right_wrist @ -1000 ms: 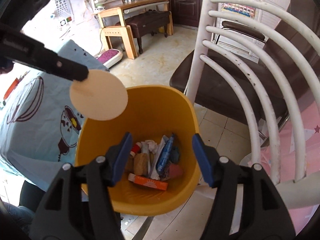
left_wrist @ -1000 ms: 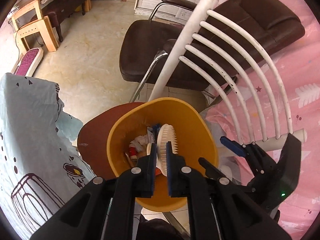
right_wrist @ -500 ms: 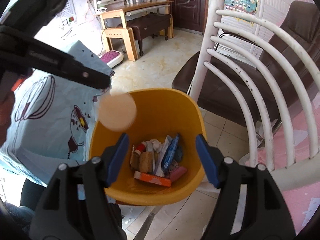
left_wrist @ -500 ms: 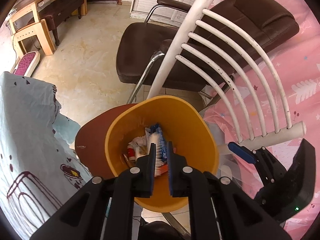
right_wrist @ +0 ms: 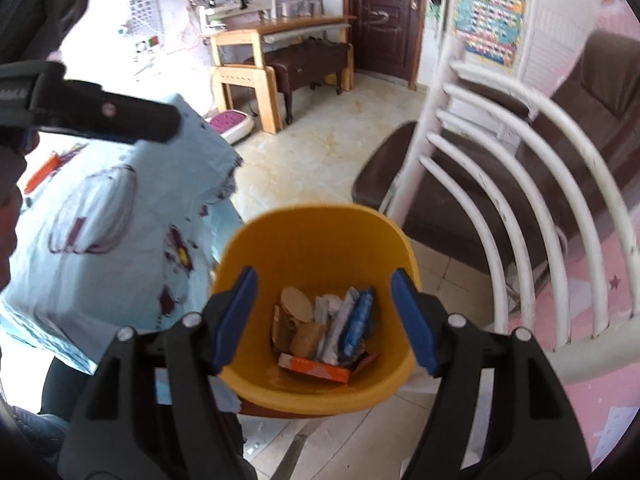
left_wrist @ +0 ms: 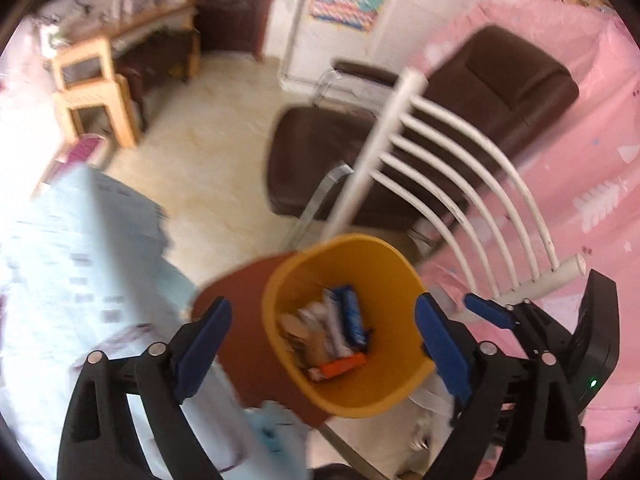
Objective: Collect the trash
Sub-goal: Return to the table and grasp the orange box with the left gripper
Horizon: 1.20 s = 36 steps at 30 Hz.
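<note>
A: What's biggest around the bin (right_wrist: 316, 248)?

B: The brown armchair (left_wrist: 400, 152) stands behind the bin. The white slatted chair back (right_wrist: 500, 200) leans just to the bin's right, and the pale blue printed cloth (right_wrist: 108, 232) hangs to its left.

A: And the bin itself?

B: A yellow bin, open at the top, sitting on a round reddish-brown stool seat (left_wrist: 236, 320) that shows beyond its left side.

A: The left gripper (left_wrist: 322, 344)?

B: It hangs above the bin, and its jaws are opening, already spread wider than the bin's mouth. Nothing is between them. From the right wrist view only one black finger of it shows, up and to the left of the bin.

A: The right gripper (right_wrist: 324, 316)?

B: Also above the bin, jaws apart and empty, the blue pads framing the bin's inside.

A: Where's the trash?

B: All at the bottom of the bin: an orange carton (right_wrist: 314, 368) at the near edge, a blue wrapper (right_wrist: 358, 320) on the right, crumpled white paper (right_wrist: 334, 320) in the middle, and a round tan disc (right_wrist: 296, 304) leaning on the left.
</note>
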Motion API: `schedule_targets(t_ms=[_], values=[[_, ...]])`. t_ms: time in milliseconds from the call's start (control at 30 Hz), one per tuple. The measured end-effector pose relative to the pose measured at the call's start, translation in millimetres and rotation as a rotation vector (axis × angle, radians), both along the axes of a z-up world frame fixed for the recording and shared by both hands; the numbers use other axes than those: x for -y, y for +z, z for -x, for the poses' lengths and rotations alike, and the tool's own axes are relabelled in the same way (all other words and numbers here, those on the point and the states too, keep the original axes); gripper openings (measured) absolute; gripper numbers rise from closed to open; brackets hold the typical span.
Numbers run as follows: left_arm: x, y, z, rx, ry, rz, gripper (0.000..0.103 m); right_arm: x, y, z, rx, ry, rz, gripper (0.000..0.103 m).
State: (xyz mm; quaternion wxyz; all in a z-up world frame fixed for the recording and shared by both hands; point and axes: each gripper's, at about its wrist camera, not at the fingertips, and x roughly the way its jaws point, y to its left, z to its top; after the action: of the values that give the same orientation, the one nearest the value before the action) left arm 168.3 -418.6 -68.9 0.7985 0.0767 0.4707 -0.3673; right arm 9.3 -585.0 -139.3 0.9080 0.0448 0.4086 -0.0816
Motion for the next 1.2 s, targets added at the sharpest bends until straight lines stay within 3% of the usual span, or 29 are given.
schedule_targets(t_ms=[67,100,200,300,400,567,667,800,933,1133,1200], values=[[-29.1,19.8,-1.3,0.082,0.061,0.003,0.092,-14.1,11.2,-4.9,0.034,0.036,-0.003,0.075],[-44.5,28.8,-2.4,0.131,0.096,-0.010,0.094,-20.7,15.8,-7.8,0.051,0.052,-0.005,0.083],[-86.4,49.1,-6.7,0.273,0.183,-0.097,0.095,-47.6,30.3,-21.3,0.088,0.111,-0.015,0.085],[-127.3,60.4,-18.7,0.324,0.229,-0.172,0.095,-81.5,42.2,-41.2,0.100,0.186,-0.005,0.085],[-169.9,65.2,-37.2,0.291,0.257,-0.205,0.095,-121.4,54.1,-58.0,0.113,0.275,0.011,0.085],[-237.3,60.7,-72.9,0.141,0.260,-0.240,0.095,-192.2,66.5,-77.7,0.134,0.444,0.005,0.085],[-273.4,54.9,-85.6,0.126,0.295,-0.263,0.095,-236.6,70.5,-86.9,0.140,0.552,0.000,0.086],[-310.4,42.0,-103.5,0.051,0.324,-0.245,0.095,-285.8,69.4,-97.8,0.125,0.645,0.020,0.092],[-329.3,25.4,-113.2,0.002,0.313,-0.253,0.095,-315.6,65.4,-106.3,0.103,0.702,0.029,0.092],[-328.4,-0.9,-122.8,-0.055,0.216,-0.303,0.094,-344.4,65.5,-111.4,0.096,0.787,0.041,0.092],[-328.6,-7.3,-127.9,-0.085,0.186,-0.299,0.088,-351.7,64.3,-112.5,0.088,0.817,0.053,0.092]])
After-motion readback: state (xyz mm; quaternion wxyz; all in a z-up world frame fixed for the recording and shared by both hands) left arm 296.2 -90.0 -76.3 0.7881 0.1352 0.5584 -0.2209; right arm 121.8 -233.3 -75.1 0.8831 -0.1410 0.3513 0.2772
